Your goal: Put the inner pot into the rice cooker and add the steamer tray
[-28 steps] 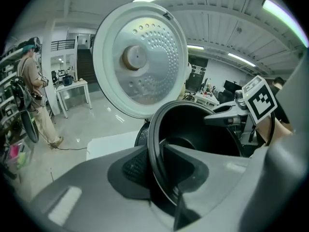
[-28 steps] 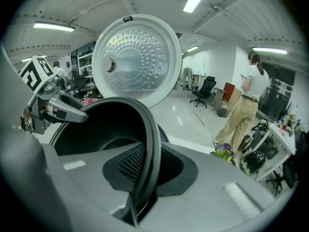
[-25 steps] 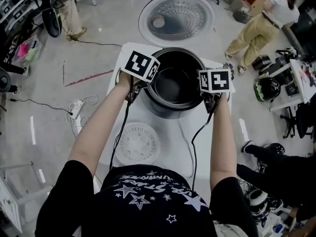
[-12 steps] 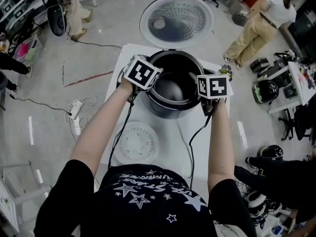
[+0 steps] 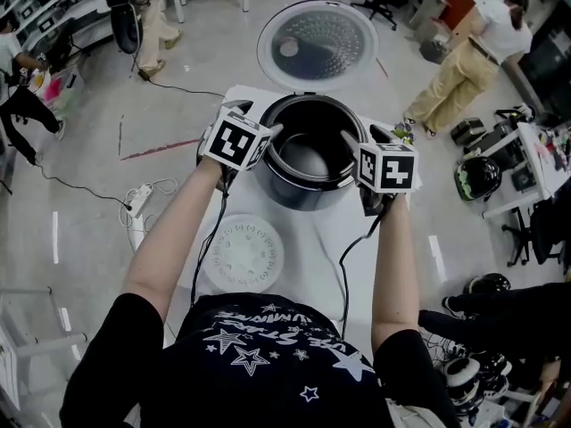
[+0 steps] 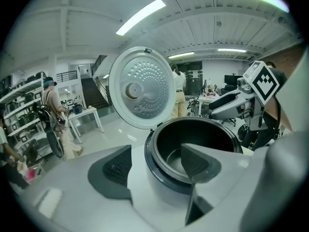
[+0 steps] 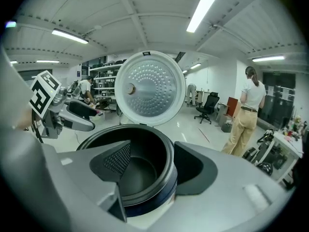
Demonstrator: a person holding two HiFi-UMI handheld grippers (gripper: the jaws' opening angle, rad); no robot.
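While the inner pot (image 5: 308,157) sits inside the rice cooker (image 5: 299,194), the left gripper (image 6: 157,164) and right gripper (image 7: 152,166) straddle its rim.
Left jaws stand wide, gripping nothing; right jaws have just been opening, pads clear of the rim. The steamer tray (image 5: 239,253) lies apart near the table's (image 5: 308,239) left edge. The cooker's base is hidden behind the jaws.

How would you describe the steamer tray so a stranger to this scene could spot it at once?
On the white table with the open rice cooker, look at the near left part, apart from the cooker. The steamer tray lies flat there: a pale, hole-dotted disc, unlike the tall, dark-lined cooker.
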